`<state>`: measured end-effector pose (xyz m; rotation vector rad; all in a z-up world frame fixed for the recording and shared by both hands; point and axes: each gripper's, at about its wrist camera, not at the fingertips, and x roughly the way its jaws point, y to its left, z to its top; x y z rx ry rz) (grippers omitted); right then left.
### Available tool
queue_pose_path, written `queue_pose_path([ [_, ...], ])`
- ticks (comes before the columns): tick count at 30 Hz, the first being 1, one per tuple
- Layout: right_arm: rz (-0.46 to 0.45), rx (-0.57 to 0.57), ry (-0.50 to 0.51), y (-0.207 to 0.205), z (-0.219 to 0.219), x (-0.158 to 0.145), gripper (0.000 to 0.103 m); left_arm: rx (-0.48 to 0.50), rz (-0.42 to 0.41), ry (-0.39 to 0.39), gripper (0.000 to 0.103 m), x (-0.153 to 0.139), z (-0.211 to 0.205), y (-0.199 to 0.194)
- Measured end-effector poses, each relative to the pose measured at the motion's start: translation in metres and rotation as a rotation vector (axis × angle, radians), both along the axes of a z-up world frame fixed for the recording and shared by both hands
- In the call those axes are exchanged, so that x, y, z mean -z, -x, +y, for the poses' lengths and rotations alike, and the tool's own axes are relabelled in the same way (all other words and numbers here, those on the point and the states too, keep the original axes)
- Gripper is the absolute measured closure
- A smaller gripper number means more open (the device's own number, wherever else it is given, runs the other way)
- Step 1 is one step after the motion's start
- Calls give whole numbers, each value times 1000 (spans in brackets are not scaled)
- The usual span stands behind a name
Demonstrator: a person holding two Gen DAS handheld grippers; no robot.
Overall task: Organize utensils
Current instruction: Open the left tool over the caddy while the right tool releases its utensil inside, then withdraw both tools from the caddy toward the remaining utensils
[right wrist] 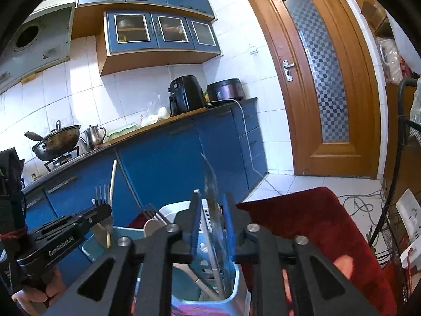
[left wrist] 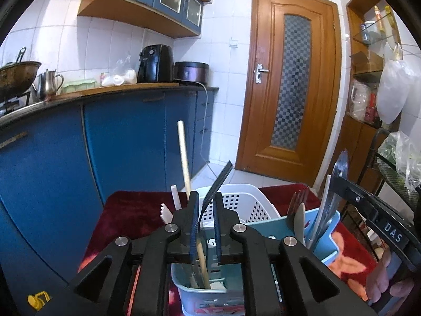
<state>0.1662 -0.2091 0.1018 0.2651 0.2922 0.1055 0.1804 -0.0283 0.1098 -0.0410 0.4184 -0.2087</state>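
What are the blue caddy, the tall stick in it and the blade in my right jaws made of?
Caddy: looks like plastic, matte light blue, moulded walls. Stick: likely wood or bamboo, pale, unvarnished. Blade: seems steel, glossy and reflective, though blurred.
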Motion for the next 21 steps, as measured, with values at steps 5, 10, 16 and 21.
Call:
queue_pose_path([
  [5,-10,-6,-17,11,-2,-6,74,6,-5,14,90,-4,2,8],
  [10,-17,-5,-35,23,-1,-13,68,12,-12,29,78,-10,7,16],
  [16,14,-18,-55,37,0,-11,63,22,-23,36,70,-15,9,33],
  [21,53,-19,-61,49,0,-5,63,27,-25,29,67,-16,11,50],
])
